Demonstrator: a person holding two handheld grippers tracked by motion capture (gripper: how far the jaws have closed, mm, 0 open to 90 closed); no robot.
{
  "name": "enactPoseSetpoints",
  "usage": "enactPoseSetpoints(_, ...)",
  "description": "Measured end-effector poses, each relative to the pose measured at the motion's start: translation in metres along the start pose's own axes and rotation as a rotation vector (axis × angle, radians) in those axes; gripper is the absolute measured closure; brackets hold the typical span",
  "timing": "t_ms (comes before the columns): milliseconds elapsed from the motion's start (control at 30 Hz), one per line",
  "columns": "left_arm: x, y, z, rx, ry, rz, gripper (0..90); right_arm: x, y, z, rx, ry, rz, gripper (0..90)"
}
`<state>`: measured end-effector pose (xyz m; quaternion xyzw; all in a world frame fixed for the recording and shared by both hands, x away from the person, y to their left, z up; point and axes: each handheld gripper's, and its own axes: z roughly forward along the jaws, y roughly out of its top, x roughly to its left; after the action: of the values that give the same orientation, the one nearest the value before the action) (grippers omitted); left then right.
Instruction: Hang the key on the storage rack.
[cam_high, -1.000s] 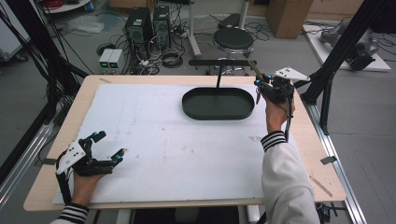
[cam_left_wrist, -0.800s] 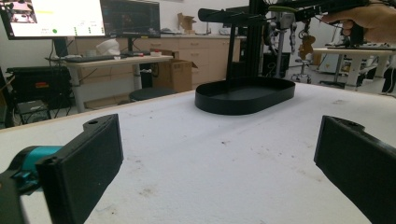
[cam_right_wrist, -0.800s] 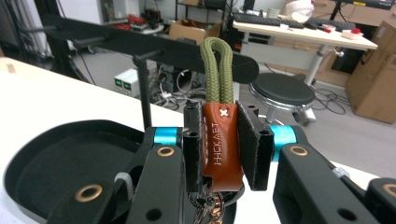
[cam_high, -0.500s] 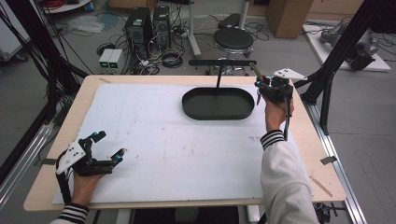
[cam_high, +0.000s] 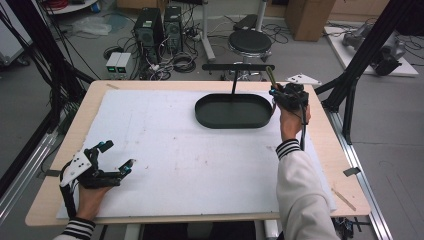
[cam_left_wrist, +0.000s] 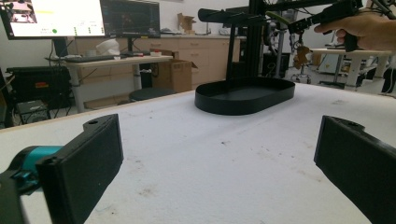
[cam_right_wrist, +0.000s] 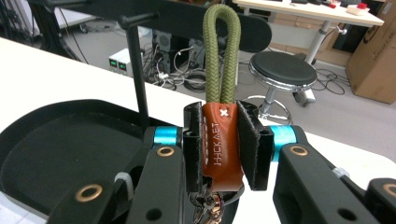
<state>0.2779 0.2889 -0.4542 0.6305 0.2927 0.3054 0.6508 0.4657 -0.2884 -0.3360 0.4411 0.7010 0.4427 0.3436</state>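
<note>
The big white table (cam_high: 175, 145) lies under both grippers. A black oval tray (cam_high: 233, 111) with a tall hanger post sits just beside the right gripper (cam_right_wrist: 220, 140). That gripper is squeezed tight on a keychain (cam_right_wrist: 220, 116) with a brown leather tab and green rope loop. The left gripper (cam_high: 116, 157) is spread wide, holding nothing, far from the tray.

**Open near field, crowded far right corner**

The white table surface (cam_high: 190, 150) lies bare between the left gripper (cam_high: 116, 159) and the black oval tray (cam_high: 233, 111), giving unobstructed passage. Behind the tray rises a black T-shaped stand (cam_high: 234, 80). The right gripper (cam_high: 280, 92), clamped on a keychain (cam_right_wrist: 222, 135), occupies the tray's right end.
</note>
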Motion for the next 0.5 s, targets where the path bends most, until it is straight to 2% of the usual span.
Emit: enactPoseSetpoints(500, 0.0, 0.0, 0.0, 0.0, 0.0, 0.0, 1.7, 0.003, -0.003, 0.011, 0.023, 0.003, 0.011, 73.1)
